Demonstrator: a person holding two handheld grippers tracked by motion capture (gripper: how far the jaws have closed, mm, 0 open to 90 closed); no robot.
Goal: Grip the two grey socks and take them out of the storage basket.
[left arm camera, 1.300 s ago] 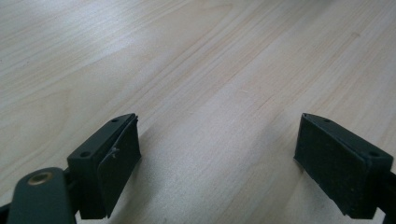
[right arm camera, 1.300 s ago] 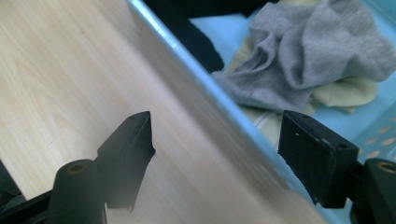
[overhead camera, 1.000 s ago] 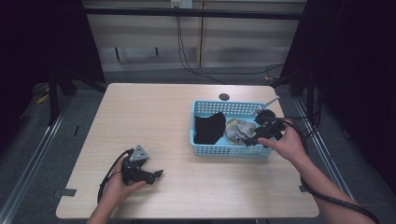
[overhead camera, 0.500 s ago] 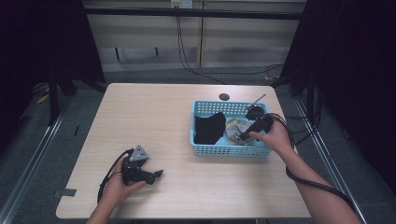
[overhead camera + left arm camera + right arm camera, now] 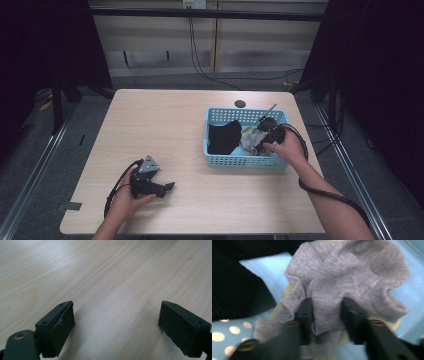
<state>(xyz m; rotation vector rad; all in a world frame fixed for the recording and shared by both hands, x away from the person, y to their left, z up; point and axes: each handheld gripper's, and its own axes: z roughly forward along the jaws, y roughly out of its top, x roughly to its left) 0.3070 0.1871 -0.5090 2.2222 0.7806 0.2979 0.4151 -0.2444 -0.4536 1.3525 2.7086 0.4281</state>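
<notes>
A fold of the grey sock (image 5: 352,282) is gathered between the jaws of the right gripper (image 5: 325,312), which have just been closing on it; the pads are pressed into the knit from both sides, so the sock is taken as clamped. The rest of the sock is spread beyond the jaw tips, deeper into the blue basket (image 5: 235,161), with its bulk lying ahead of the jaws. Just beside the sock, on the basket's left half, a black garment (image 5: 224,137) is lying. Well apart from the basket, the left gripper (image 5: 167,187) is rested on the bare surface (image 5: 105,272), its jaws held wide apart with nothing between them. The right hand (image 5: 286,147) is judged far nearer for the lift.
</notes>
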